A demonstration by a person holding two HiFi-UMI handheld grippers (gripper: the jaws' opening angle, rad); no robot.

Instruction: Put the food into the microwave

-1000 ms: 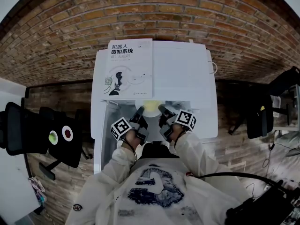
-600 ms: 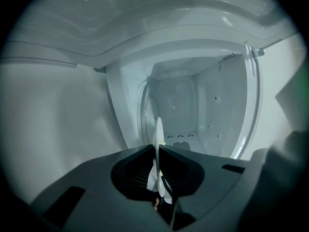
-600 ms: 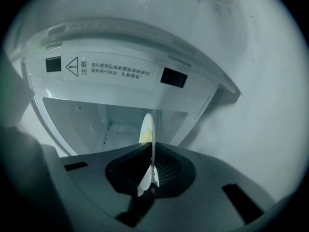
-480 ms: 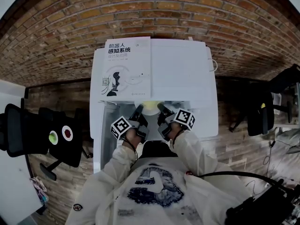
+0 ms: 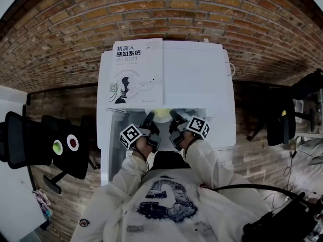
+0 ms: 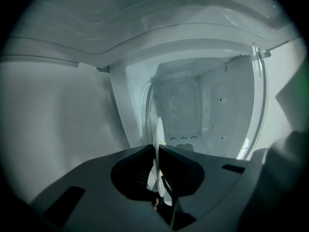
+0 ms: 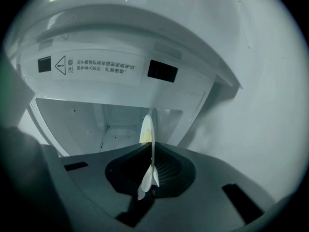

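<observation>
- Pinched shut with the jaws of left gripper and right gripper on opposite rims of the plate of food.
- Eased forward over the last second, carrying it slightly further under the top of the microwave, at the open cavity mouth.
- Probably mid-insertion; still to be set down inside.

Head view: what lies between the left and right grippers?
A pale plate, at the open mouth of the microwave. The left gripper and right gripper are each shut on its rim; both gripper views show that rim edge-on.
</observation>
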